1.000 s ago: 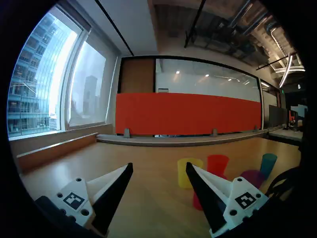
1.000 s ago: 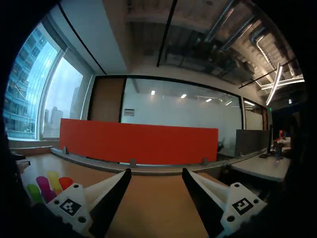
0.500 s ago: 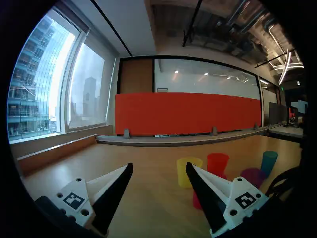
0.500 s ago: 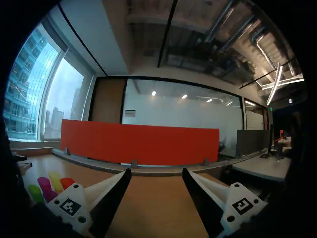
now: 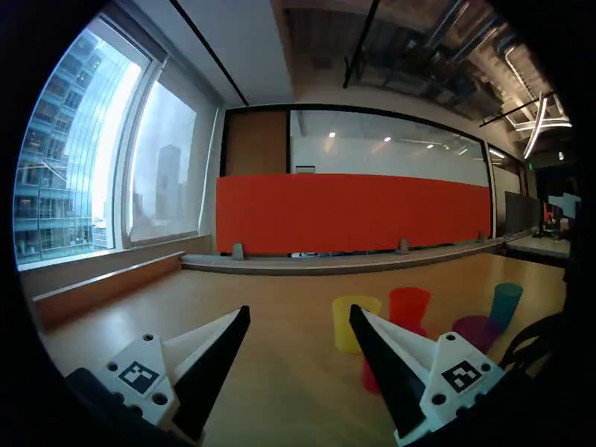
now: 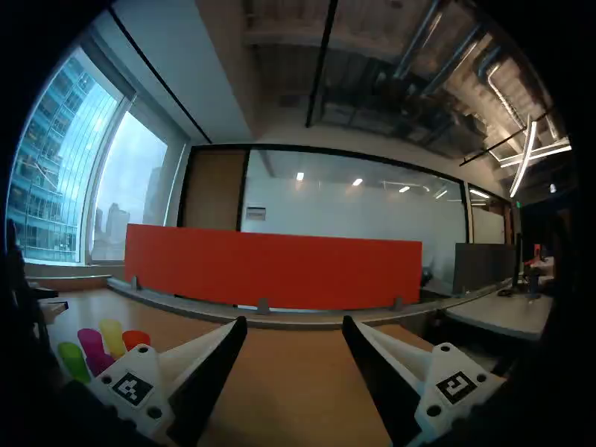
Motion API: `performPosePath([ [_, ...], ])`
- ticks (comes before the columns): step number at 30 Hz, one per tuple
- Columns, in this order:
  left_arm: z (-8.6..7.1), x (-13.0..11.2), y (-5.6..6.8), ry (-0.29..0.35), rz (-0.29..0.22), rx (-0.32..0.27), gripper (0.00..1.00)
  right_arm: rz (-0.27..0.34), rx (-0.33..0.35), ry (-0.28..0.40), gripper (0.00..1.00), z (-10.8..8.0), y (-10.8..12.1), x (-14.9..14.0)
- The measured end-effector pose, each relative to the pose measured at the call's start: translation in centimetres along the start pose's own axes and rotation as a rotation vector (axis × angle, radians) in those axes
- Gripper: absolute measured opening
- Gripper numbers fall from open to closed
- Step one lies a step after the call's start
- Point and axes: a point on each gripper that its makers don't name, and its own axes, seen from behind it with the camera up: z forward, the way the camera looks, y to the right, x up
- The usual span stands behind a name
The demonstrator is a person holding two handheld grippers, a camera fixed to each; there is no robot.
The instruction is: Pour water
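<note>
The yellow cup (image 5: 344,328) and red cup (image 5: 410,304) are standing close together on the wooden tabletop (image 5: 283,290), just ahead of the left tongs (image 5: 298,309). Being plastic, they are probably light, thin-walled and easily tipped or squashed, so gripping gently at mid-wall looks wisest. The left tongs and the right tongs (image 6: 293,320) are both hovering level, spread wide, grasping nothing.

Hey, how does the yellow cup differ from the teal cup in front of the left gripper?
The yellow cup is yellow, the teal cup blue-green. The yellow cup stands mid-view, partly behind a jaw of the left gripper; the teal cup stands far right, clear of the jaws. The yellow cup looks wider, the teal cup slimmer. Both stand upright on the wooden table.
</note>
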Motion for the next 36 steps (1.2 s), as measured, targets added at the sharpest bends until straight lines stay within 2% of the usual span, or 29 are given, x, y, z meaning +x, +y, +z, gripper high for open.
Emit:
performPosePath([
  [14,0.0,0.0,0.0,0.000,0.000,0.000,1.00,0.020,0.052,-0.014,0.99,0.7,-1.2,-3.2],
  [24,0.0,0.0,0.0,0.000,-0.001,0.000,1.00,0.058,0.058,-0.035,0.99,1.7,-1.7,-6.3],
  [29,0.0,0.0,0.1,0.000,0.000,0.000,0.99,0.081,0.047,-0.066,0.99,2.1,-1.1,-8.3],
  [36,0.0,0.0,0.0,0.000,0.000,0.000,0.99,0.077,0.026,-0.083,0.99,2.9,-0.2,-9.8],
])
